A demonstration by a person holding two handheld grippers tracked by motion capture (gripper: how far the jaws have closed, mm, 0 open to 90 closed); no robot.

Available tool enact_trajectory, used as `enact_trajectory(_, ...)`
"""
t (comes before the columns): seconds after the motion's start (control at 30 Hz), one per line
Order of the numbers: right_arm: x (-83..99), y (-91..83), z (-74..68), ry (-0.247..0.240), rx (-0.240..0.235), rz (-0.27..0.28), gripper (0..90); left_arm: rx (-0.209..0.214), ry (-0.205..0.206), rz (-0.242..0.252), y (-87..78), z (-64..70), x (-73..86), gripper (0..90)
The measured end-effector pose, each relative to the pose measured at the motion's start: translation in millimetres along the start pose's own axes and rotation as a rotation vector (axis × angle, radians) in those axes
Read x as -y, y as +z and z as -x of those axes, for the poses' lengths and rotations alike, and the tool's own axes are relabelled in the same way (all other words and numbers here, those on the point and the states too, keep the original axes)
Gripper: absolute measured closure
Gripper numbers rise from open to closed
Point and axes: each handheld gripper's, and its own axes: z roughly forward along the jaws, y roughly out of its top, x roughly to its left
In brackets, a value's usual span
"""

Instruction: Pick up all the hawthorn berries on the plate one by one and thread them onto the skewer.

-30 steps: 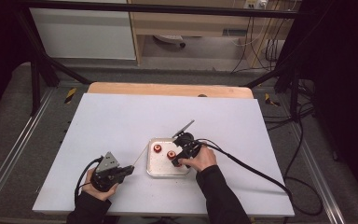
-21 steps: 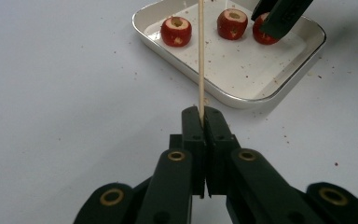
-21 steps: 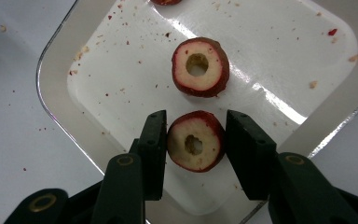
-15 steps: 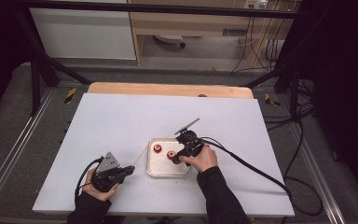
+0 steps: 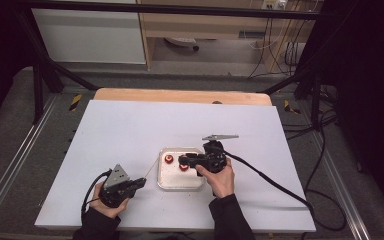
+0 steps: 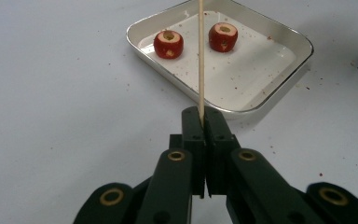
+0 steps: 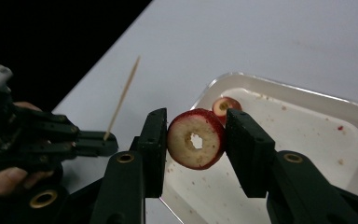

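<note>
My right gripper (image 7: 196, 140) is shut on a cored red fruit (image 7: 196, 145), held just above the near corner of a shallow metal tray (image 7: 307, 100). Another red fruit (image 7: 224, 105) lies in the tray behind it. My left gripper (image 6: 203, 116) is shut on a thin wooden skewer (image 6: 200, 56) that points toward the tray (image 6: 279, 91), where two cored red fruits (image 6: 168, 44) (image 6: 223, 37) lie. In the high view the right gripper (image 5: 182, 161) reaches left over the tray (image 5: 180, 186), and the left gripper (image 5: 139, 183) sits to the tray's left.
A white board (image 5: 130, 130) covers the wooden table, with broad bare room behind and to both sides of the tray. The right gripper's cable (image 5: 270, 180) trails off to the right. Red crumbs speckle the tray and the board around it.
The right hand has turned and shifted slightly left, so its gripper now points left across the tray. The left gripper with the skewer has barely moved.
</note>
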Motion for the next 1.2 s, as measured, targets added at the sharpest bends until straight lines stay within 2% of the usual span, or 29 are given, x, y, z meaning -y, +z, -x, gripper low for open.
enact_trajectory(0.03, 2.9, -0.7, -0.7, 0.006, -0.014, 0.036, 60.4, 0.000, -0.001, 0.001, 0.0, 0.5, -0.1, 88.3)
enact_trajectory(0.07, 2.9, -0.7, -0.7, 0.006, -0.014, 0.036, 60.4, 0.000, -0.001, 0.001, 0.0, 0.5, -0.1, 88.3)
enact_trajectory(0.1, 7.9, -0.5, -2.8, 0.010, -0.030, 0.101, 60.4, -0.002, -0.004, 0.006, 0.2, 1.8, -0.2, 88.3)
enact_trajectory(0.17, 12.6, 1.1, -4.2, 0.027, -0.058, 0.154, 60.4, -0.004, -0.004, 0.009, 0.4, 3.4, -0.3, 88.3)
enact_trajectory(0.37, 20.7, 10.7, -7.5, 0.045, -0.089, 0.271, 60.4, -0.005, -0.009, 0.020, 0.2, 7.0, -0.8, 88.3)
enact_trajectory(0.6, 20.4, 15.1, -4.5, 0.054, -0.086, 0.318, 60.5, -0.012, -0.026, 0.031, 0.0, 10.6, -1.1, 88.3)
enact_trajectory(0.73, 17.3, 13.4, 1.5, 0.078, -0.102, 0.378, 60.6, -0.012, -0.042, 0.038, 0.1, 12.0, -1.3, 88.3)
enact_trajectory(1.07, 14.6, 15.8, 6.0, 0.114, -0.148, 0.470, 60.6, 0.006, -0.062, 0.044, 4.3, 20.9, -4.3, 88.2)
enact_trajectory(1.2, 14.5, 16.3, 6.9, 0.127, -0.149, 0.502, 60.7, 0.012, -0.081, 0.048, 8.9, 25.3, -6.6, 88.2)
